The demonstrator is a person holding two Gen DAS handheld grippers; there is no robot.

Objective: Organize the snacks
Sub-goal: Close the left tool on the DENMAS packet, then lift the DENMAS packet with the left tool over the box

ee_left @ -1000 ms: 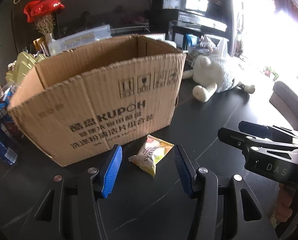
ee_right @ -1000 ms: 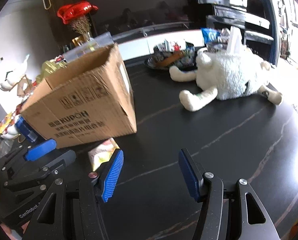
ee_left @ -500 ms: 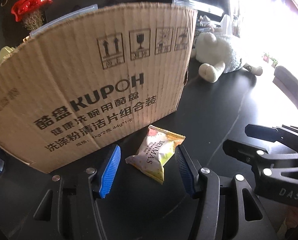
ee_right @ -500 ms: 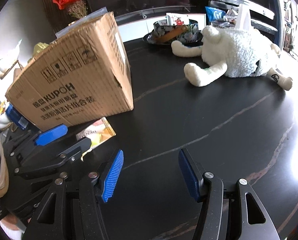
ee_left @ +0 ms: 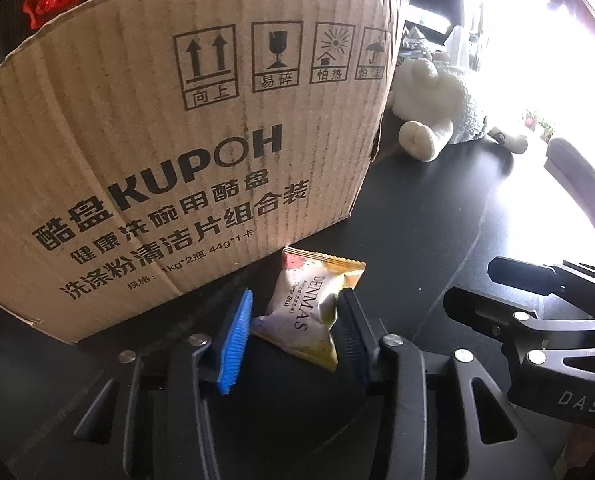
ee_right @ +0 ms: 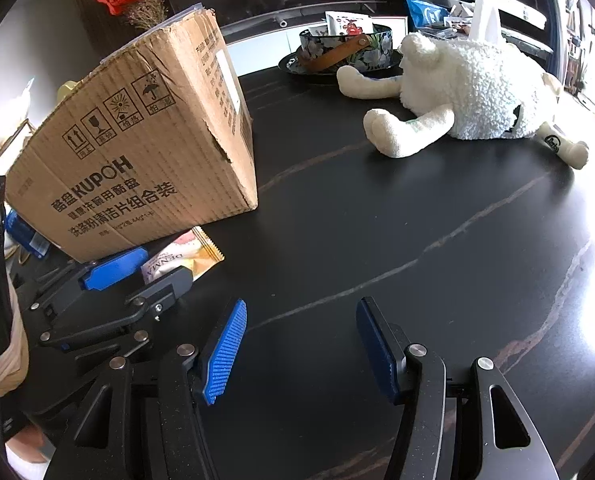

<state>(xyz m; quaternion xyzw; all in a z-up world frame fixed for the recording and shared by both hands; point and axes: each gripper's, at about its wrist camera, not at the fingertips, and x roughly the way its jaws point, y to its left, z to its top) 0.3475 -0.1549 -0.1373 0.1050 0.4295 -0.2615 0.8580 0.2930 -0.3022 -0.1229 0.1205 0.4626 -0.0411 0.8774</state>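
One snack packet [ee_left: 311,310] lies flat on the dark bench [ee_right: 377,240], just in front of the cardboard box [ee_left: 169,152]. It sits between the fingers [ee_left: 233,336] of the left gripper [ee_left: 293,332], which are spread apart around it; its right edge looks touching the right finger. Beside it, the right gripper [ee_right: 301,348] hangs released over bare bench, with a plush toy [ee_right: 465,92] well beyond.

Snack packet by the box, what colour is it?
White and yellow-orange snack packet, with red at the top; clearest in the left wrist view.
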